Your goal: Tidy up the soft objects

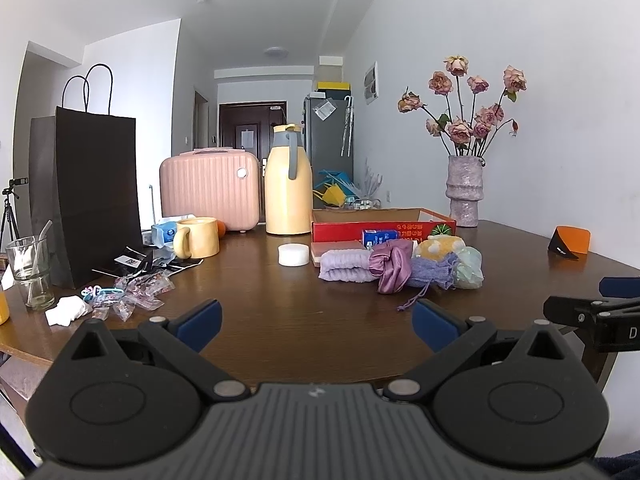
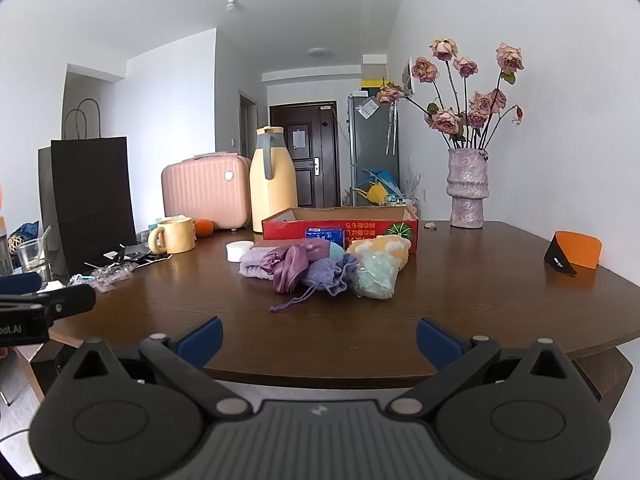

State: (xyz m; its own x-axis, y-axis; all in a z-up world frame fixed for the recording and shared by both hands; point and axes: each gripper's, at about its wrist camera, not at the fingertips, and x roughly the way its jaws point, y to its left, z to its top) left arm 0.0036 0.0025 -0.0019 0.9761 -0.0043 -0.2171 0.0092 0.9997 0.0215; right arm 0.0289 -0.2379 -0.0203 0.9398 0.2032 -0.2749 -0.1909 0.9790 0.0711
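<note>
A pile of soft things lies mid-table in front of a red cardboard box: a folded lilac towel, a shiny purple satin pouch, a lavender drawstring bag, a pale green bundle and a yellow-and-white plush. My left gripper is open near the table's front edge, nothing between its fingers. My right gripper is open too, short of the pile.
A yellow thermos, pink case, yellow mug, white round tub, black paper bag, glass and candy wrappers crowd the left. A vase of dried roses and an orange card stand right.
</note>
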